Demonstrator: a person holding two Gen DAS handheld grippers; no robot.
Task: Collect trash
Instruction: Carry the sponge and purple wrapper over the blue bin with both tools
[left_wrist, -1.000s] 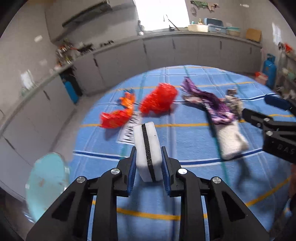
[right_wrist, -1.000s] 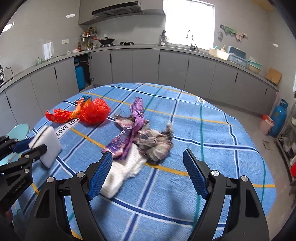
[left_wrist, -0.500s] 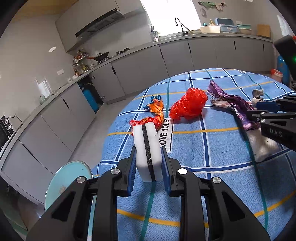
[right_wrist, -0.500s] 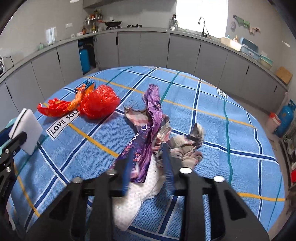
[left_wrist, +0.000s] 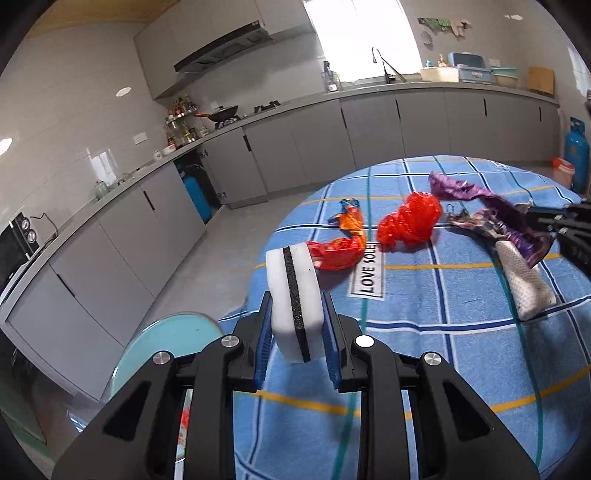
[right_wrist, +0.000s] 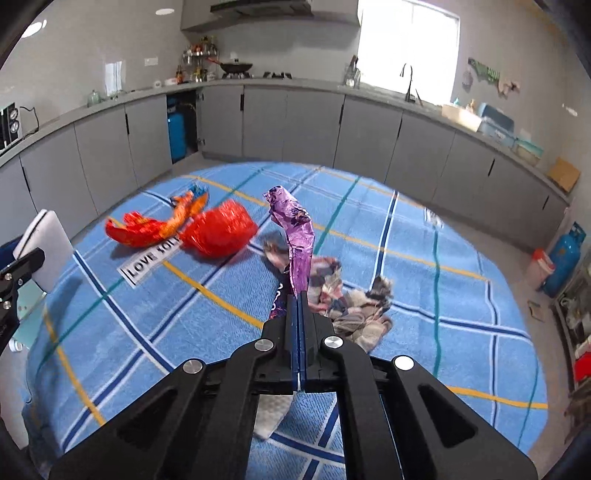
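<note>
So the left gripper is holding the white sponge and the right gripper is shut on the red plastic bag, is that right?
Not quite. The right gripper is shut on the purple wrapper, not the red plastic bag, which lies loose on the tablecloth; the right wrist view shows this. The left gripper does hold the white sponge.

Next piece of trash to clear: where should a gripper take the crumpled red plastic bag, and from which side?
Judging by its shape, pinch the red plastic bag across its puffed top folds, coming from above. It is a loose rounded wad on the tablecloth, and the orange wrapper crowds its left side.
</note>
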